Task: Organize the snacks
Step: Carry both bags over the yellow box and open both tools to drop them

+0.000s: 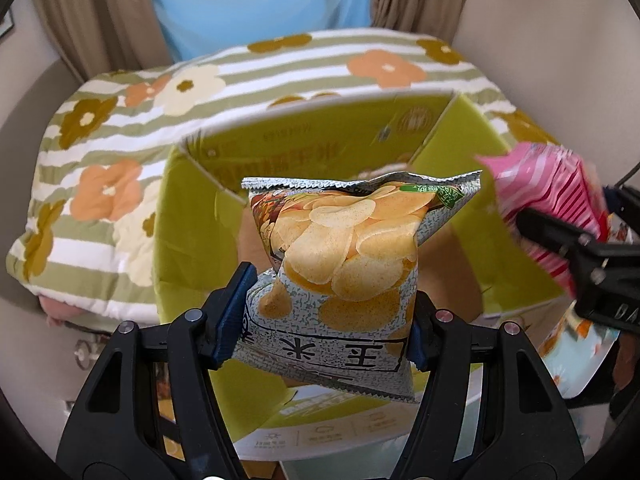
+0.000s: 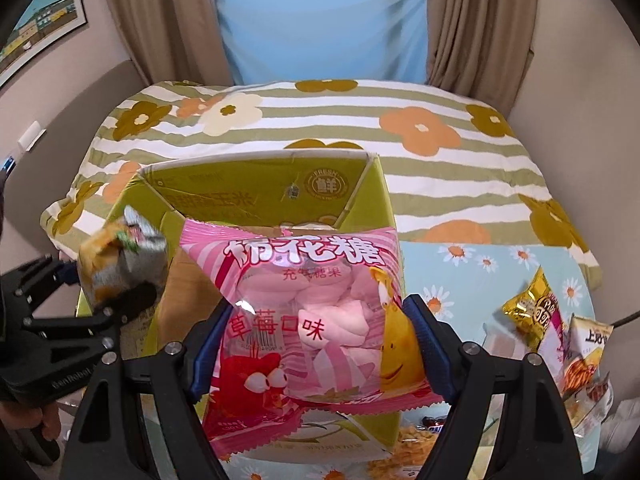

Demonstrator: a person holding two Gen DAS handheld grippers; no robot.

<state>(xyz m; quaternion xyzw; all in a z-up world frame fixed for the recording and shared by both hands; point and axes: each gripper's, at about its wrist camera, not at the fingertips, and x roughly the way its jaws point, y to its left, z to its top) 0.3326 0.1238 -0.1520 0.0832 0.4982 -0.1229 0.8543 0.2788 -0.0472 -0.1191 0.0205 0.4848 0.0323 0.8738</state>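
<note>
At frame centre, the left tongs (image 1: pixel 324 316) grasp a chip bag (image 1: pixel 348 264) and the right tongs (image 2: pixel 316 344) grasp a pink marshmallow bag (image 2: pixel 304 320) over the green box (image 2: pixel 256 188).

Both wrist cameras are looking steeply down along their fingers, close above the open green box (image 1: pixel 192 216) (image 2: pixel 256 196). Each is facing the curtained window across the striped quilt (image 1: pixel 100 136) (image 2: pixel 440 160), sharing box and quilt. Each is catching the other gripper at its frame edge.

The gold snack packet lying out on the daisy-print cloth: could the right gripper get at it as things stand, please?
Probably not yet: the right gripper is shut on the pink marshmallow bag. Nothing blocks the way to the gold snack packet itself.
</note>
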